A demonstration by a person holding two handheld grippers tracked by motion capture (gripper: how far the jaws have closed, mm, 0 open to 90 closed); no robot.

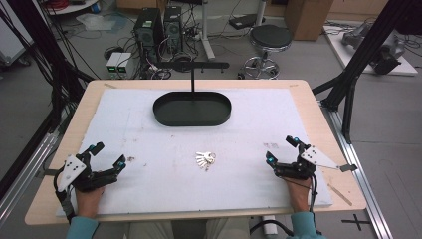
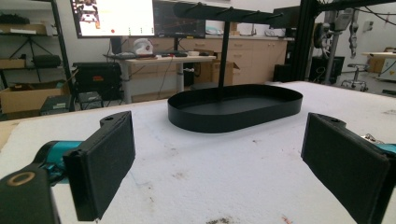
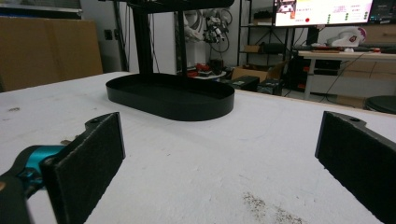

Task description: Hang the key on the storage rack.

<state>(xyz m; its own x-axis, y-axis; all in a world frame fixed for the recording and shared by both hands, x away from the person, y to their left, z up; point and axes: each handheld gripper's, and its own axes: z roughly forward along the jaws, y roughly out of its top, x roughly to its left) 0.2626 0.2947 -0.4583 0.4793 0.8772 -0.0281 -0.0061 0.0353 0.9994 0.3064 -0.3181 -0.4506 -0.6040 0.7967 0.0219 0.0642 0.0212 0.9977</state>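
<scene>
A bunch of silver keys [image 1: 205, 160] lies on the white mat [image 1: 149, 139] near the table's middle front. Behind it stands a black oval tray [image 1: 192, 108] with a post and crossbar [image 1: 191, 65]; the tray [image 2: 235, 107] shows ahead in the left gripper view and the tray [image 3: 171, 95] in the right gripper view. My left gripper [image 1: 108, 154] rests at the front left, open and empty, its pads [image 2: 102, 163] wide apart. My right gripper [image 1: 281, 149] sits at the front right, open and empty, with its pads [image 3: 88, 161] spread.
The wooden table edge [image 1: 194, 216] runs along the front under the mat. Beyond the table stand computer towers [image 1: 158, 27], a round stool [image 1: 268, 40], cables and a black frame leg [image 1: 358, 64] at the right.
</scene>
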